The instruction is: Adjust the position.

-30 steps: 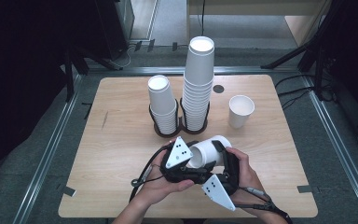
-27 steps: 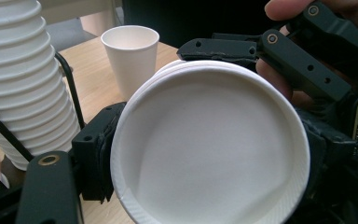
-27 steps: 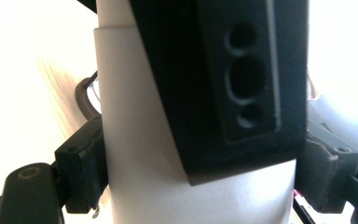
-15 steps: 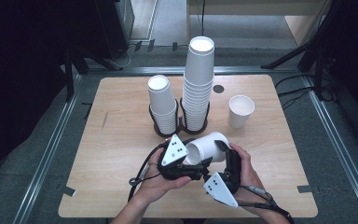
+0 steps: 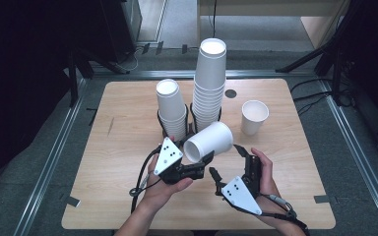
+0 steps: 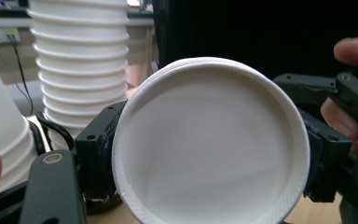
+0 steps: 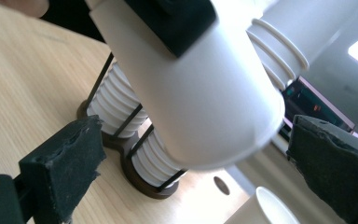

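Cup off the stack, left grip only

I've got the paper cup (image 5: 210, 142) lying sideways in the air, my left gripper (image 5: 201, 169) pinching its rim while my right gripper (image 5: 215, 178) has just been opening, jaws spread either side of the base without touching; one loose cup (image 5: 254, 116) already stands to the right (so one placed, I'd judge), this one not yet set down, and the tall stack (image 5: 209, 83) and short stack (image 5: 171, 108) in their holder sit just behind

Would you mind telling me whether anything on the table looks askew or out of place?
Nothing is spilled or damaged. The tall stack and short stack stand upright in the holder; a single cup stands alone. One cup lies sideways, held by the left gripper.
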The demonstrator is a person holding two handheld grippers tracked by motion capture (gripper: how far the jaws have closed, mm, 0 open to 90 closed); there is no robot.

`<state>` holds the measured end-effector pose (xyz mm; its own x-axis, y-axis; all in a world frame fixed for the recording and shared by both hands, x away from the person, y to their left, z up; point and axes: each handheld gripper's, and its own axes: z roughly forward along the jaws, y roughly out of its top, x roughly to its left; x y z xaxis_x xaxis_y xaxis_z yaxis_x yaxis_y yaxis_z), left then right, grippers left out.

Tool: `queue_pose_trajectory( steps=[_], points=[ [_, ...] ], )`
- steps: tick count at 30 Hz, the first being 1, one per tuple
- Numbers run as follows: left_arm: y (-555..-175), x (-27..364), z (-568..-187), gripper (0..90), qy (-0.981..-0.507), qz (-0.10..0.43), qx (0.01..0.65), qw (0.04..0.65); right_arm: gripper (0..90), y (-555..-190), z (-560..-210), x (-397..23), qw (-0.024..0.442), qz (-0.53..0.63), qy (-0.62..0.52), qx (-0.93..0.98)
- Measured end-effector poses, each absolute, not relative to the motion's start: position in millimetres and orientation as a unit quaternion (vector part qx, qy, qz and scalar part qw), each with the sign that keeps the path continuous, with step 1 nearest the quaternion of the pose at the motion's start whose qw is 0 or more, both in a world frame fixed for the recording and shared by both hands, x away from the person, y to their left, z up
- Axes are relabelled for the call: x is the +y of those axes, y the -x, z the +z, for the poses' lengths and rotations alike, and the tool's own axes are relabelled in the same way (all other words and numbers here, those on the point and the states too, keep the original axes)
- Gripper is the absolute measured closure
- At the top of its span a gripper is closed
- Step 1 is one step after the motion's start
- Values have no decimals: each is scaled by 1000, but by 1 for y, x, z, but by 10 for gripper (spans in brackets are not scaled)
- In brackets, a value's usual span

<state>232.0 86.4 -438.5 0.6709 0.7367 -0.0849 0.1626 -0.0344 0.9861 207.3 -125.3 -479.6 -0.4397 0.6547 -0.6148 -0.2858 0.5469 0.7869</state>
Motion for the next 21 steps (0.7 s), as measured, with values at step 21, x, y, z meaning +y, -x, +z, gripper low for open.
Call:
queue_pose_trajectory(
  steps=[21],
  points=[
    [-236,93,-450,228,-617,257,326,669,61,-212,-463,-142,372,578,-305,659]
  ],
)
